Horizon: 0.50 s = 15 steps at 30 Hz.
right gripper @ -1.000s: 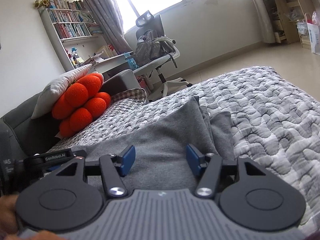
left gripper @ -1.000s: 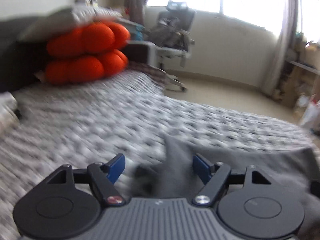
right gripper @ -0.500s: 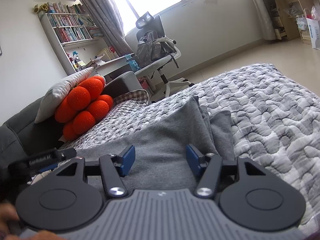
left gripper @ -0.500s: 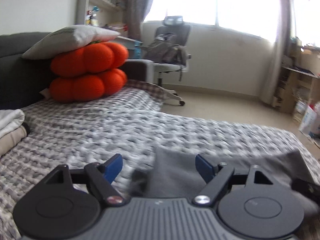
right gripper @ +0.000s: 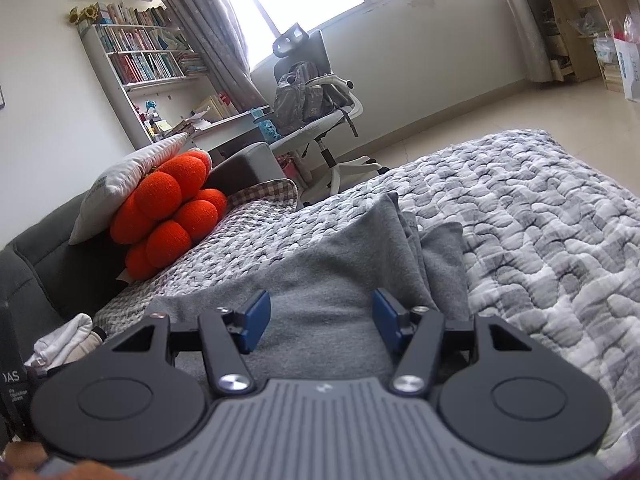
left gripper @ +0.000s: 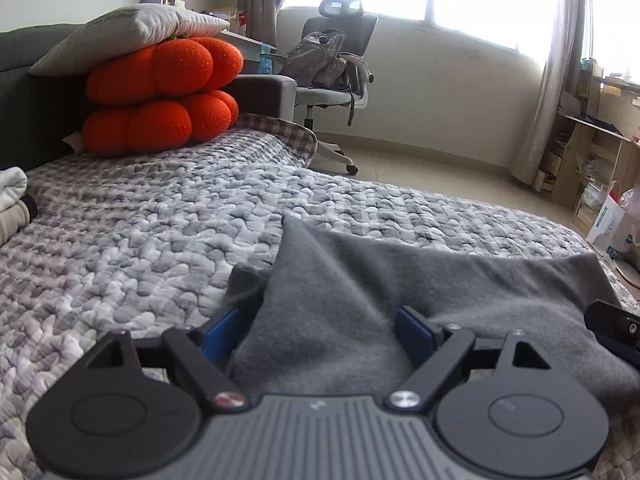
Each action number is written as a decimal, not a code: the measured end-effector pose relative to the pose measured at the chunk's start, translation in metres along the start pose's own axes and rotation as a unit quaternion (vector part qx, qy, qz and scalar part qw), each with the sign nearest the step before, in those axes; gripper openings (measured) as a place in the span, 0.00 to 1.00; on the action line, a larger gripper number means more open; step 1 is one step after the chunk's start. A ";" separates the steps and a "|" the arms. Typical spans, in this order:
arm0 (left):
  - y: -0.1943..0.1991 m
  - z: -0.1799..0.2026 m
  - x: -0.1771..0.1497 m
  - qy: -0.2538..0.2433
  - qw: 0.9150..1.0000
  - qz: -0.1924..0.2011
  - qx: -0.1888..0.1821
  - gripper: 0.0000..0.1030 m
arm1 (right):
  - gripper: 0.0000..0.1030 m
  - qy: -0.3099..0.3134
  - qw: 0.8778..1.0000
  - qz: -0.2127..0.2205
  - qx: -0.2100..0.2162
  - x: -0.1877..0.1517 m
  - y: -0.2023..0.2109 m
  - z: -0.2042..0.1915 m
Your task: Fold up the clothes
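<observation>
I count one grey garment (left gripper: 360, 304) on the quilt, folded over on itself, filling the middle of both my views. One quilted grey bedspread (left gripper: 140, 240) covers the bed. At ten o'clock in my left view sit two orange pumpkin cushions (left gripper: 160, 92), stacked, with one white pillow (left gripper: 128, 30) on top. One office chair (left gripper: 336, 64) stands at twelve o'clock, with one backpack (left gripper: 316, 58) on its seat. At nine o'clock I see one small pile of pale folded clothes (left gripper: 12, 200); how many pieces, I cannot tell. One bookshelf (right gripper: 140, 56) shows at ten o'clock in my right view. I run two grippers: left gripper (left gripper: 320, 332), right gripper (right gripper: 320, 316).
</observation>
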State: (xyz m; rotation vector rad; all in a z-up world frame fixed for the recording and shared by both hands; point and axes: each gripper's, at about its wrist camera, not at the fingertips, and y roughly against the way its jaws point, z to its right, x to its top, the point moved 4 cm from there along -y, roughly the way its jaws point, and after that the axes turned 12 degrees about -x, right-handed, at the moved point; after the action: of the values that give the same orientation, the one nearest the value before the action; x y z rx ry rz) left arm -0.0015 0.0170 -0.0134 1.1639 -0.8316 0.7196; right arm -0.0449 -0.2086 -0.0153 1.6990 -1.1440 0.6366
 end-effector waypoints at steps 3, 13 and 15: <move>0.000 -0.003 0.000 0.006 1.000 0.001 -0.007 0.84 | 0.57 0.015 1.000 0.000 -0.009 0.000 0.005 -0.002; 0.002 -0.004 -0.005 0.014 1.000 0.004 -0.017 0.84 | 0.70 0.019 0.990 0.003 -0.142 -0.001 0.052 0.044; 0.003 -0.004 -0.005 0.015 1.000 0.005 -0.017 0.84 | 0.70 -0.034 0.994 -0.010 -0.100 -0.001 0.062 0.050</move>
State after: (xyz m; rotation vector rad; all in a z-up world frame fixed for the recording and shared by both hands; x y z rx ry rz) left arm -0.0055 0.0216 -0.0167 1.1166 -0.8215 0.7271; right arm -0.1052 -0.2598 -0.0104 1.5695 -1.1962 0.4395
